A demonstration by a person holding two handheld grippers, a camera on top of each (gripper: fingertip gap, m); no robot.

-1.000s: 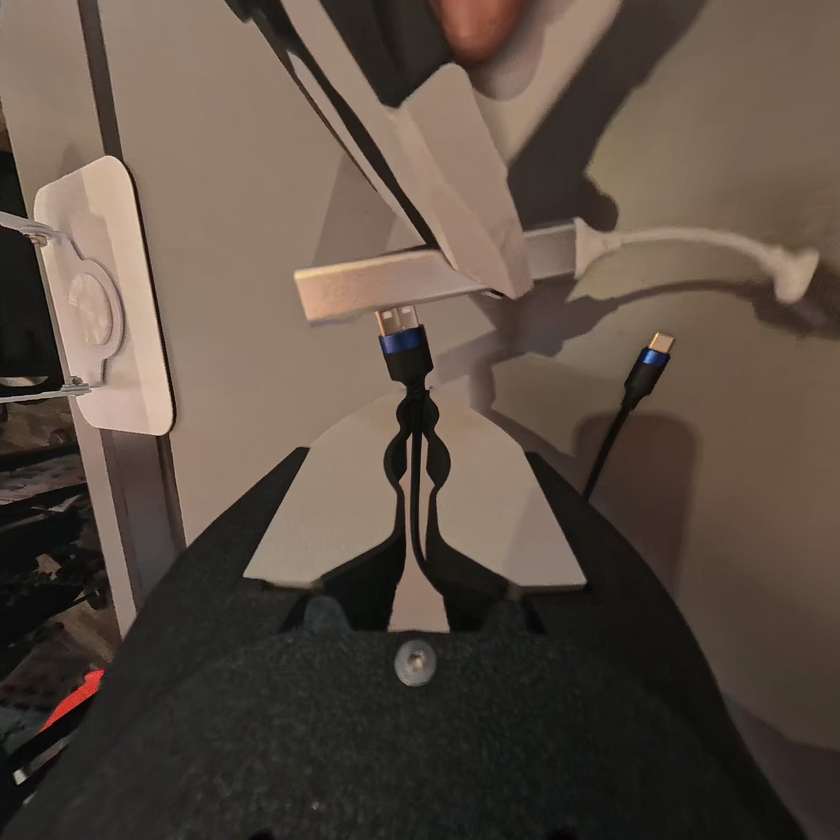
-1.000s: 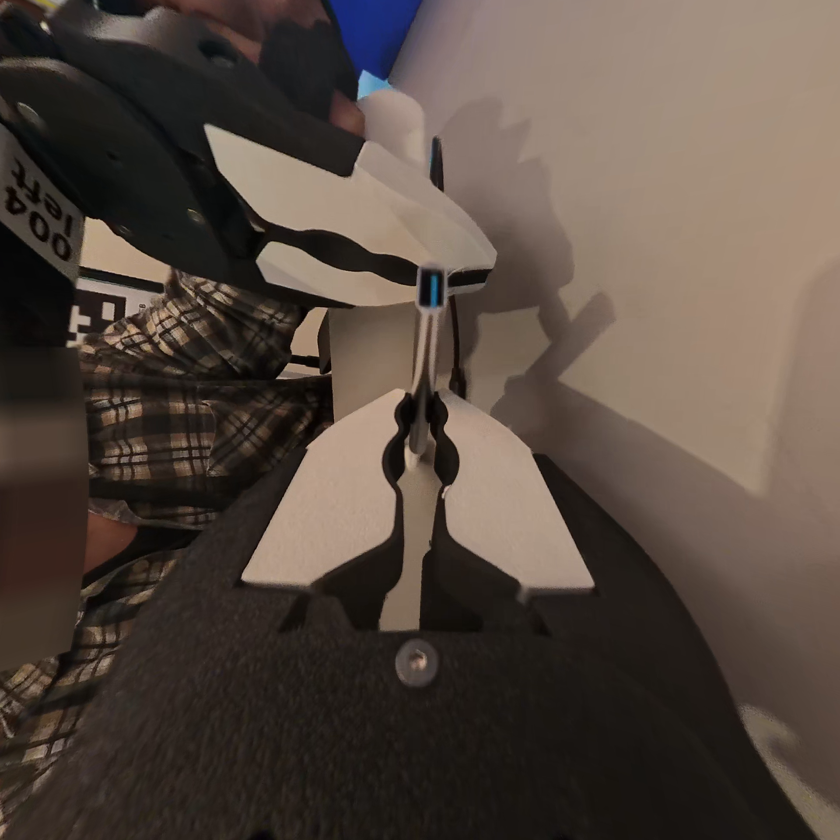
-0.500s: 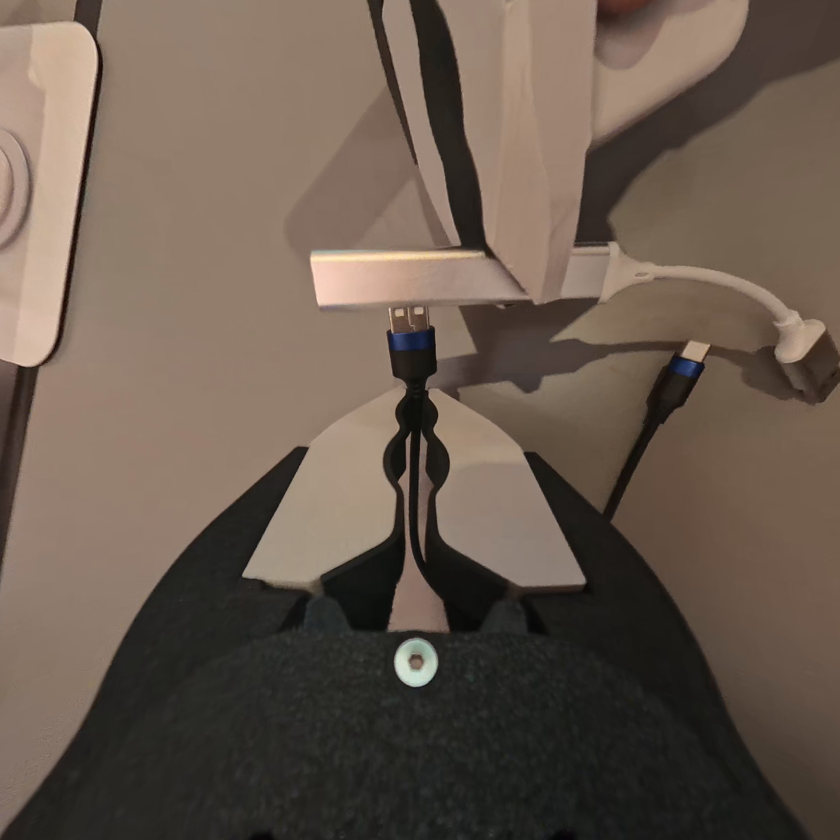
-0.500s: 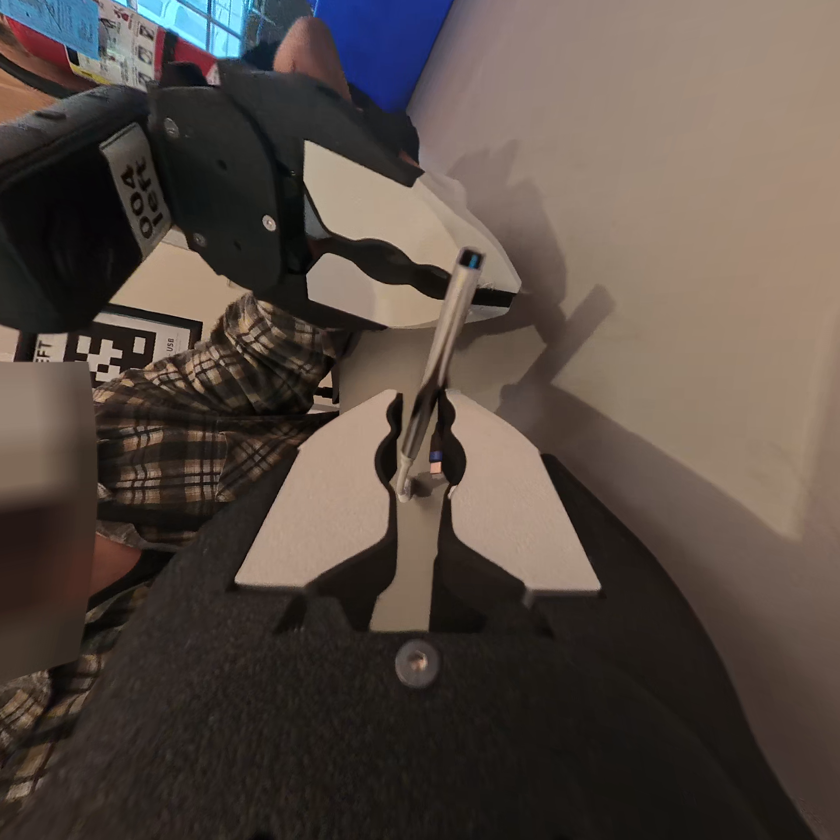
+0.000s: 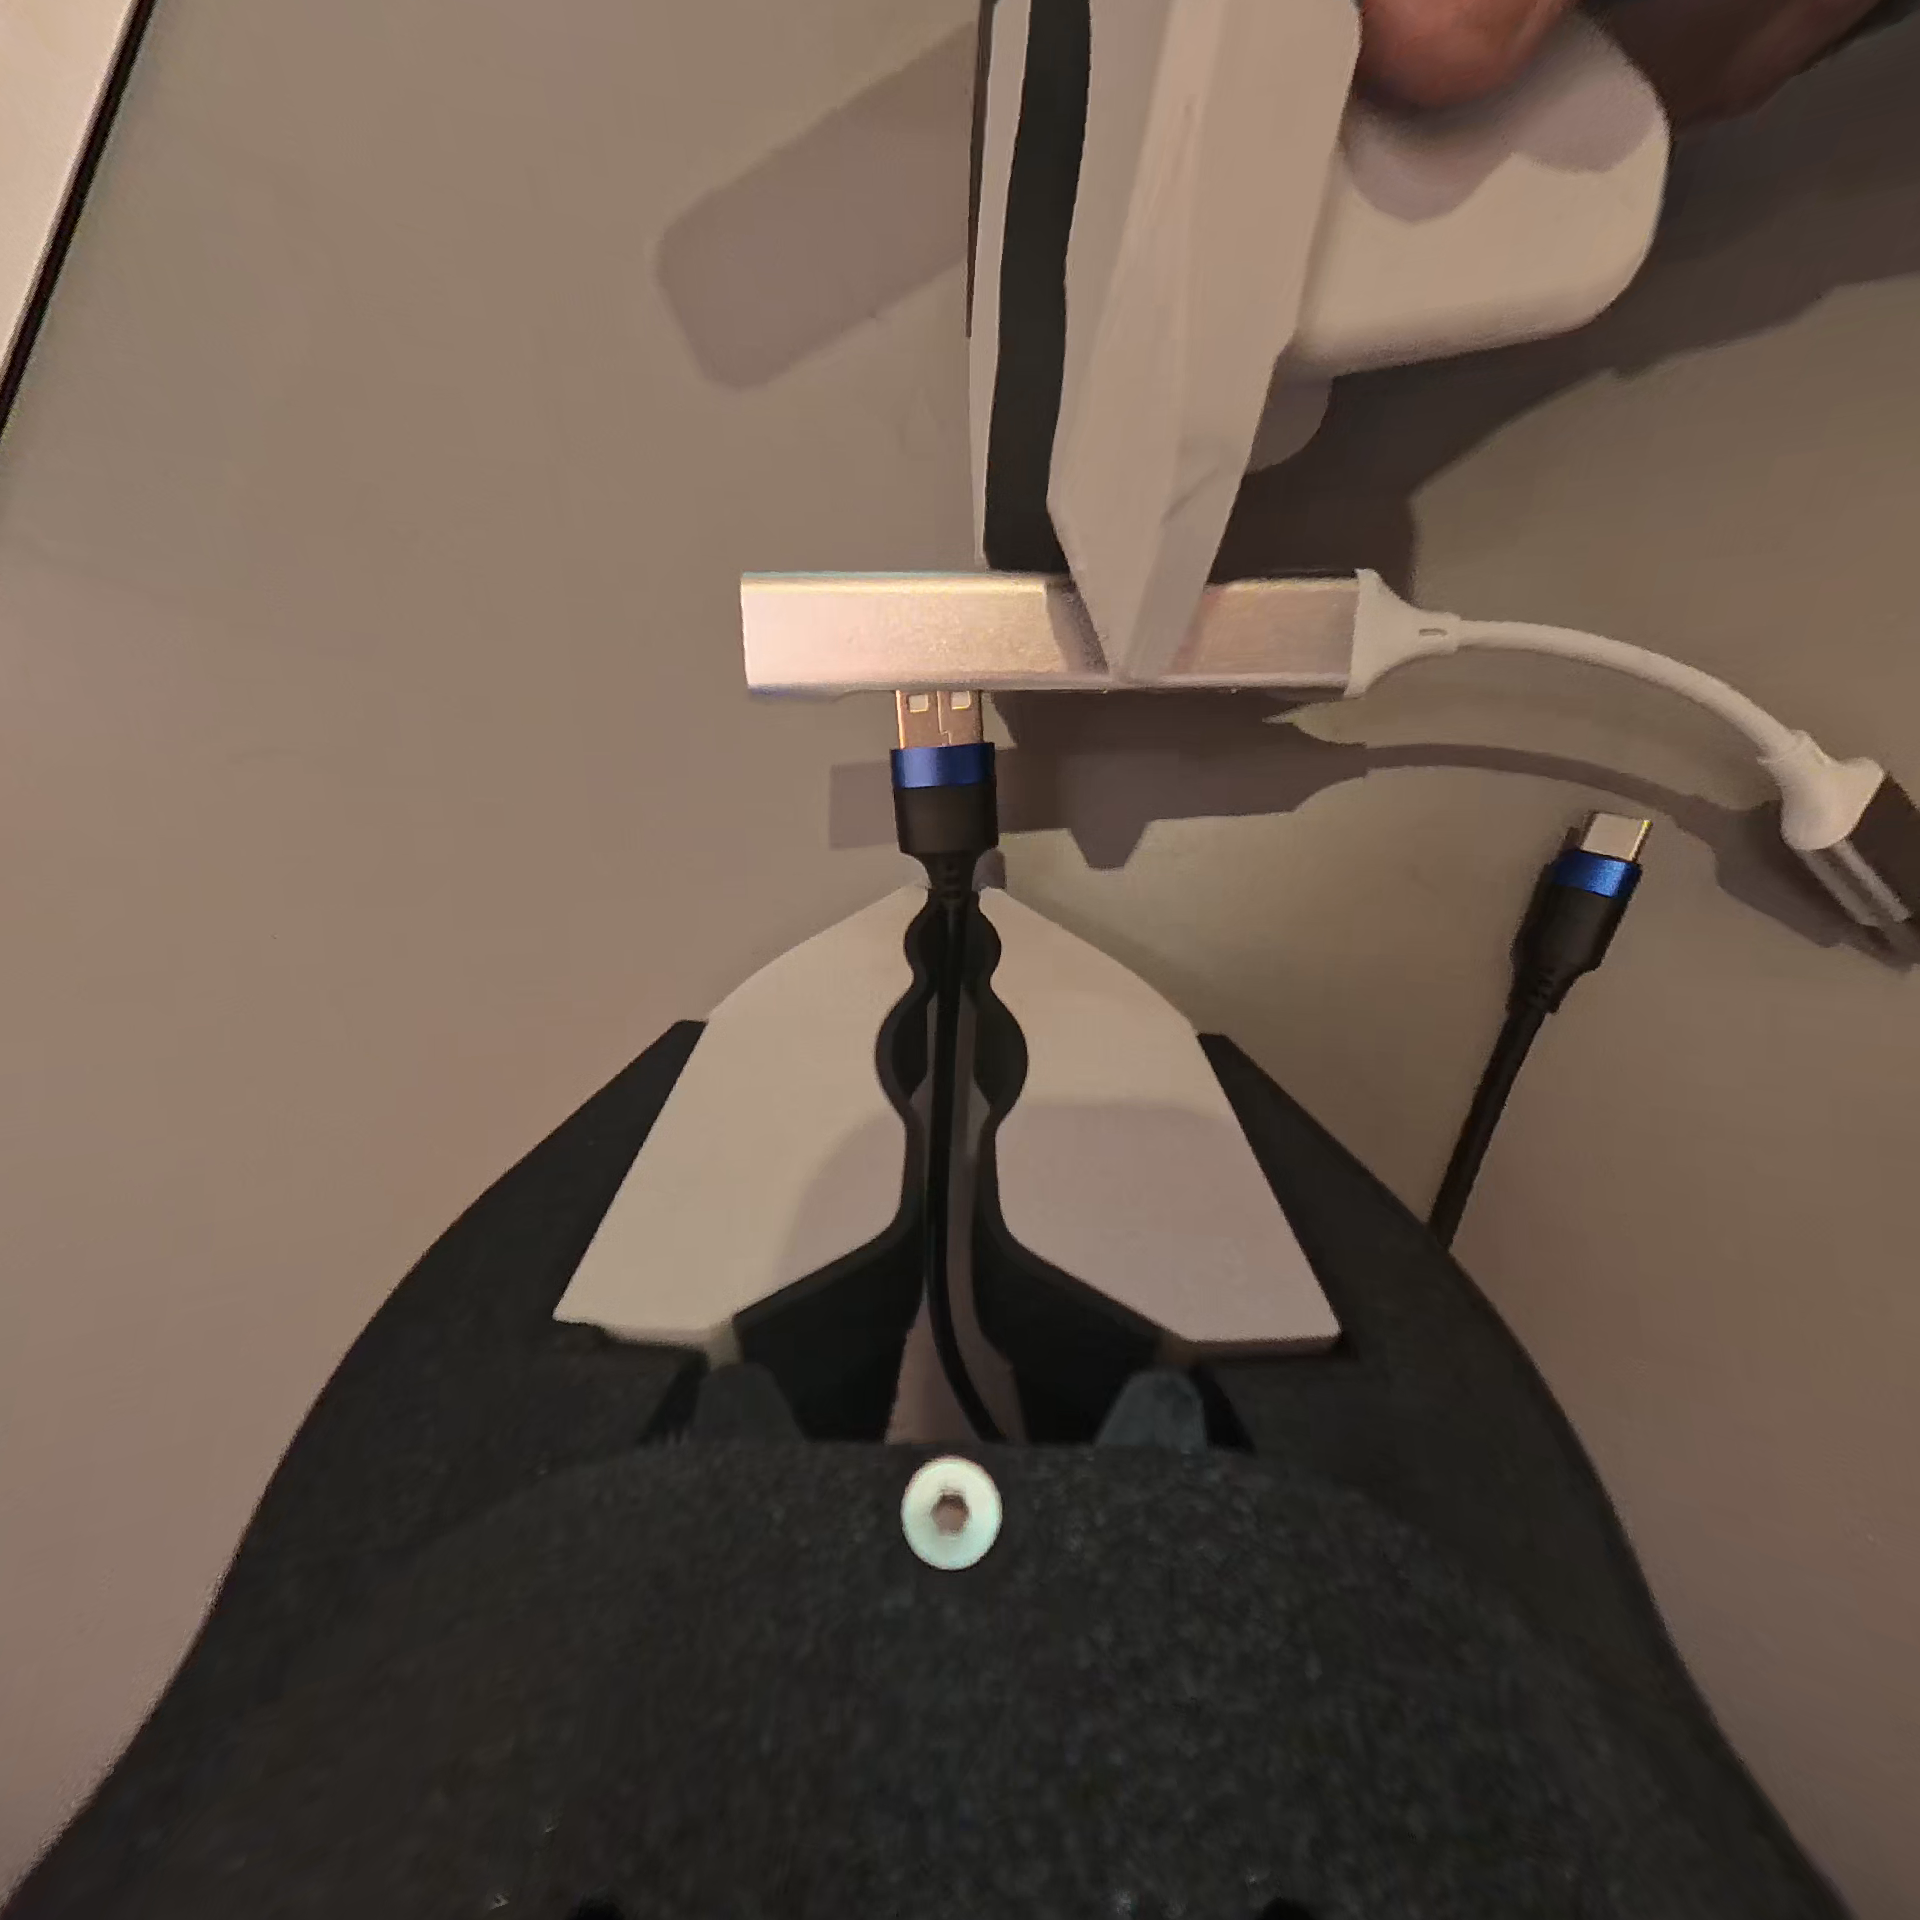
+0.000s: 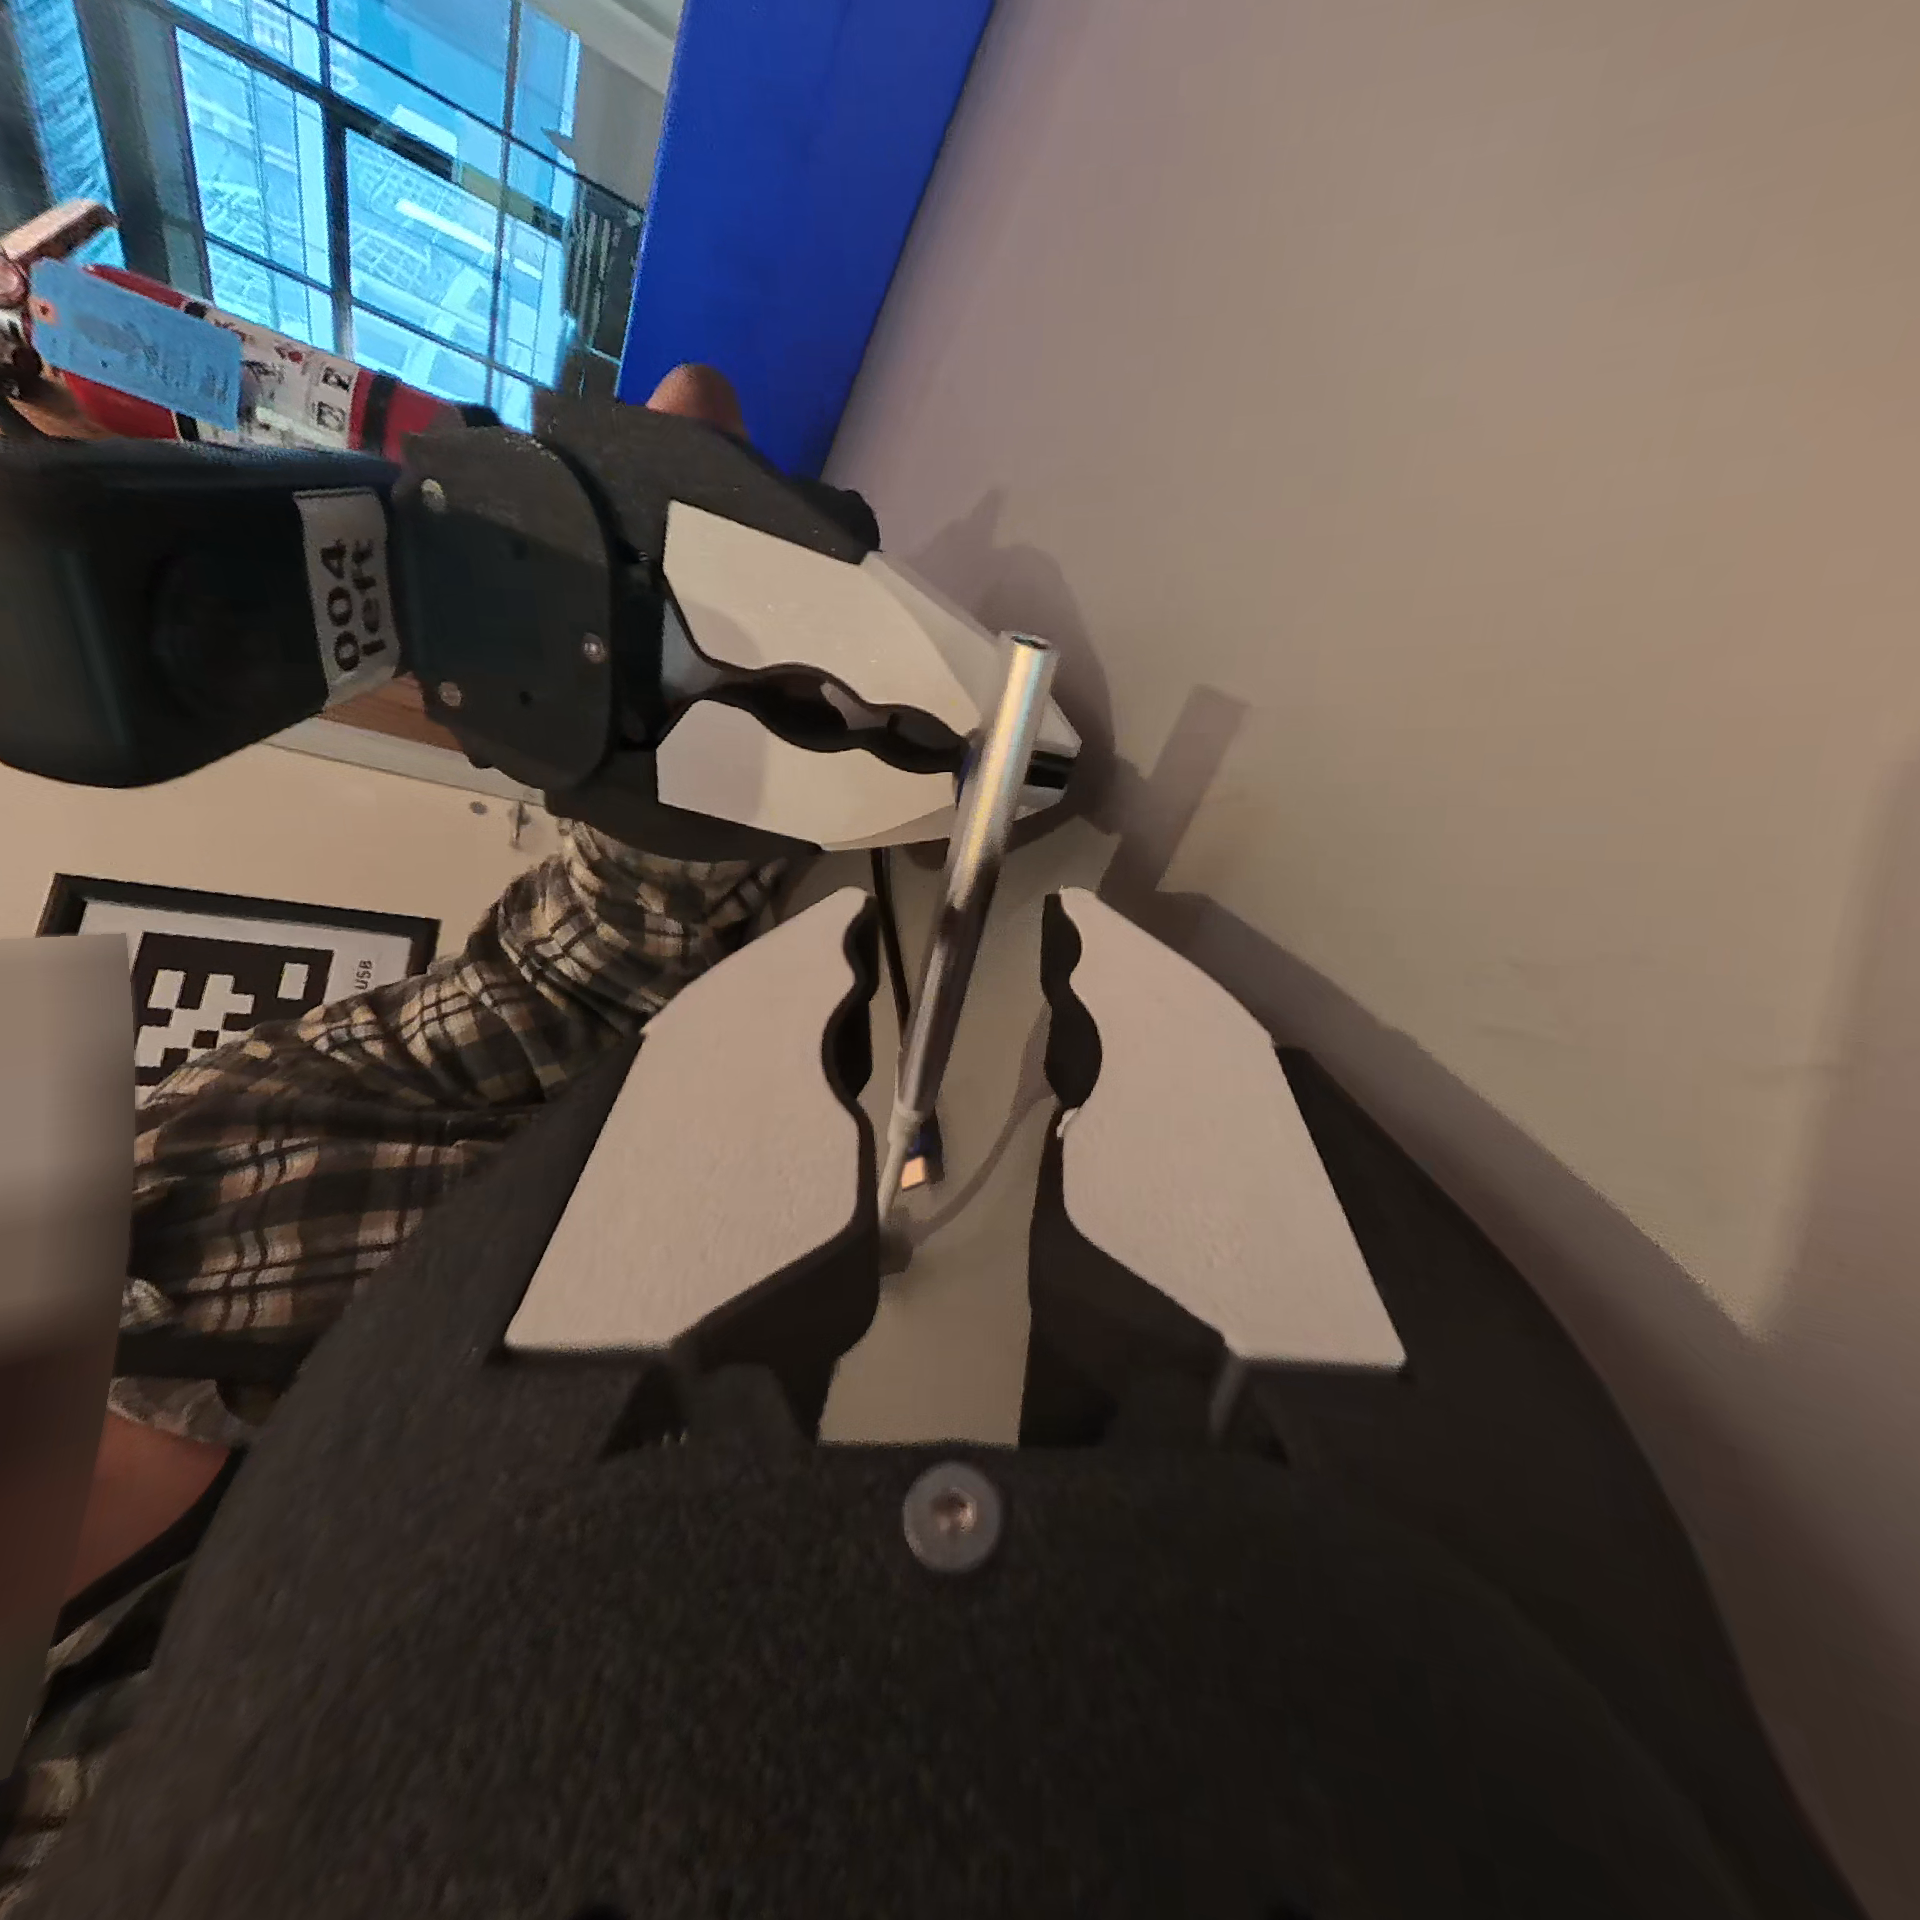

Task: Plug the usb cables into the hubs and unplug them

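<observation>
My left gripper (image 5: 951,888) is shut on a black USB cable just behind its blue-collared USB-A plug (image 5: 940,748). The plug's metal tip sits partly inside a port of the silver hub (image 5: 894,639). My right gripper (image 6: 961,904) is open, and the hub (image 6: 977,831) stands tilted in the gap between its fingers without being clamped. In the left wrist view the right gripper's fingers (image 5: 1164,416) come down from above across the hub. The left gripper (image 6: 1029,758) also shows in the right wrist view, at the hub's far end.
The hub's white pigtail (image 5: 1621,675) ends in a silver plug (image 5: 1860,862) on the pale table (image 5: 364,727). A second blue-collared cable end (image 5: 1590,883) lies to the right. A plaid sleeve (image 6: 416,1039), a black-and-white marker card (image 6: 229,987) and a blue panel (image 6: 790,208) are to the left. The grippers' ends are close to 5 cm from one another. The left tips stand about 35 cm off the blue panel (image 6: 790,208).
My right gripper has opened and let go of the hub, which now leans between its fingers. The left gripper still holds the plug at the hub's port.
</observation>
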